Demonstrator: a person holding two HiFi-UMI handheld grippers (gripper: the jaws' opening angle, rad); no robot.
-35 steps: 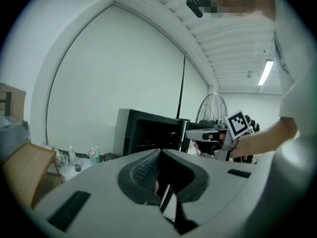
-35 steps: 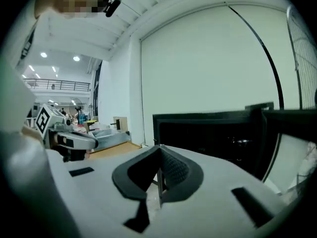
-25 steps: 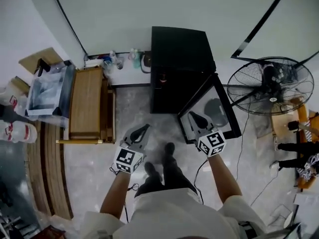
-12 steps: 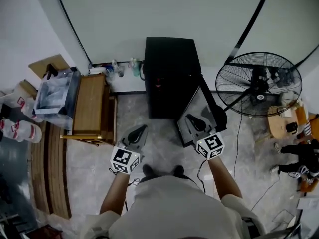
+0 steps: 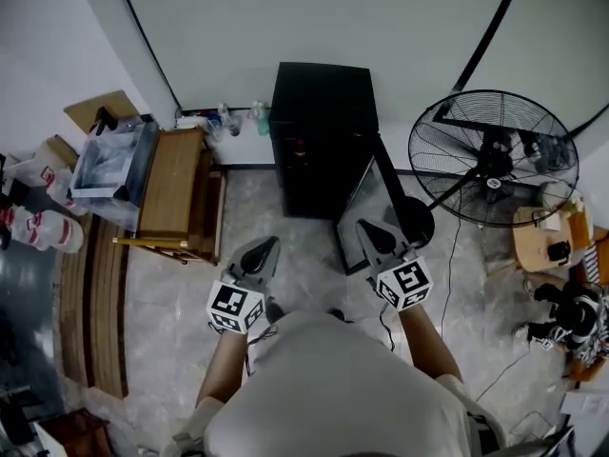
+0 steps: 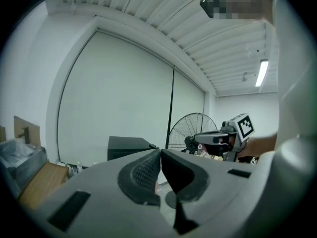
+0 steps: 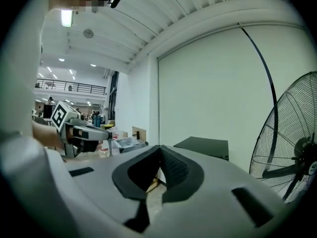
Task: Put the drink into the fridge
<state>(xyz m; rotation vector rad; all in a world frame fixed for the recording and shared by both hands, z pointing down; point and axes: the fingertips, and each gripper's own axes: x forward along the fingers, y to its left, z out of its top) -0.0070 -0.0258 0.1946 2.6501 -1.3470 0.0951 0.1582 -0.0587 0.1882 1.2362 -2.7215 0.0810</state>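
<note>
Straight ahead of both grippers stands the black fridge (image 5: pixel 319 103), its door (image 5: pixel 360 212) swung out just beyond the right gripper (image 5: pixel 367 228), the nearer of the two; the left gripper (image 5: pixel 267 246) hangs well left of it. Both pairs of jaws are pressed together on nothing. A small red spot (image 5: pixel 301 148) in the fridge opening may be the drink, too small to judge its axis. Against a second ago the door shows narrower, more edge-on, and the fridge sits farther off.

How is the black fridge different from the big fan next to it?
The fridge is a solid box; the fan is a round wire cage you can see through. The fridge's door hangs open; the fan has no door. Both are black and stand by the wall.
</note>
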